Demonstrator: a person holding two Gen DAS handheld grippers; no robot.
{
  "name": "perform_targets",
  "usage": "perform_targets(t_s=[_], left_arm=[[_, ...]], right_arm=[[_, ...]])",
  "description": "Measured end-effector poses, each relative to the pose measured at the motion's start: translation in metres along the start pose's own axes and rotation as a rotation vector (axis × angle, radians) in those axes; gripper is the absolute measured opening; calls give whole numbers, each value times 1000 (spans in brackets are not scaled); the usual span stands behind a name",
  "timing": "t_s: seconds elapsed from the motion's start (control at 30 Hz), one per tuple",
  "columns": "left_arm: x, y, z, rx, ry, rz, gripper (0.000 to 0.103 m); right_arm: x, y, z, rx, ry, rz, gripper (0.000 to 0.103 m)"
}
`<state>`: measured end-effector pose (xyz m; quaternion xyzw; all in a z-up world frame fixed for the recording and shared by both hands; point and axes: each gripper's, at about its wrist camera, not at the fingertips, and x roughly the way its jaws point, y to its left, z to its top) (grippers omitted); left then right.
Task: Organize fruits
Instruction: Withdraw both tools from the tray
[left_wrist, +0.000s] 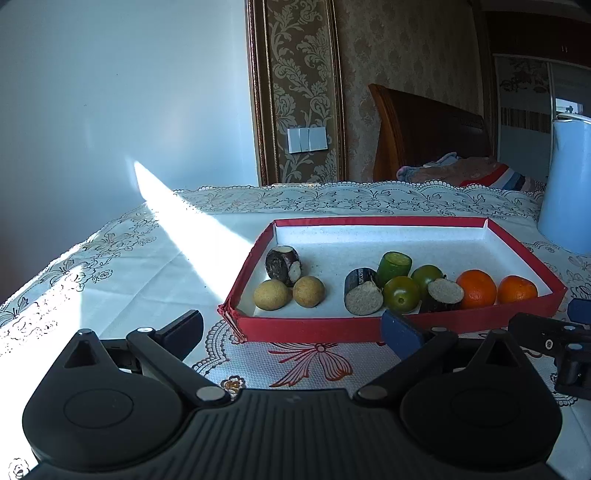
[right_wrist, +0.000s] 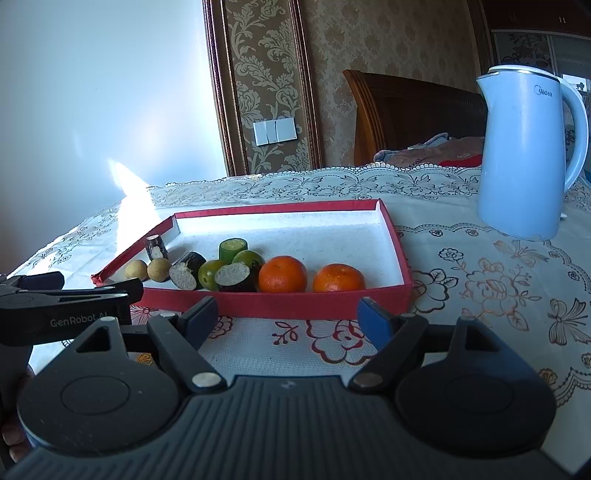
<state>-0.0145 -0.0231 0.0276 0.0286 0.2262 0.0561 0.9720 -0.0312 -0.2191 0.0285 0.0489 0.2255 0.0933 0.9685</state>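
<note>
A shallow red tray (left_wrist: 306, 329) (right_wrist: 295, 306) with a white floor holds fruit along its near side: two tan round fruits (left_wrist: 271, 294) (right_wrist: 159, 269), dark cut cane pieces (left_wrist: 282, 265) (right_wrist: 183, 275), a green cylinder piece (left_wrist: 394, 265) (right_wrist: 232, 249), two green round fruits (left_wrist: 401, 293) (right_wrist: 211, 274) and two oranges (left_wrist: 476, 289) (right_wrist: 282, 274). My left gripper (left_wrist: 293, 328) is open and empty in front of the tray's near wall. My right gripper (right_wrist: 290, 315) is open and empty in front of the tray's near right part.
A light blue electric kettle (right_wrist: 528, 155) (left_wrist: 569, 188) stands on the lace tablecloth (right_wrist: 480, 280) right of the tray. The other gripper shows at each view's edge (right_wrist: 62, 314) (left_wrist: 554, 339). A wall and a wooden headboard lie behind the table.
</note>
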Motion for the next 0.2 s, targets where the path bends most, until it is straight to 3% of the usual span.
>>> perform_targets(t_s=[0.2], left_arm=[[-2,1,-4,2,10,-17,103]], right_arm=[[0,0,-3,7,13,-11,82]])
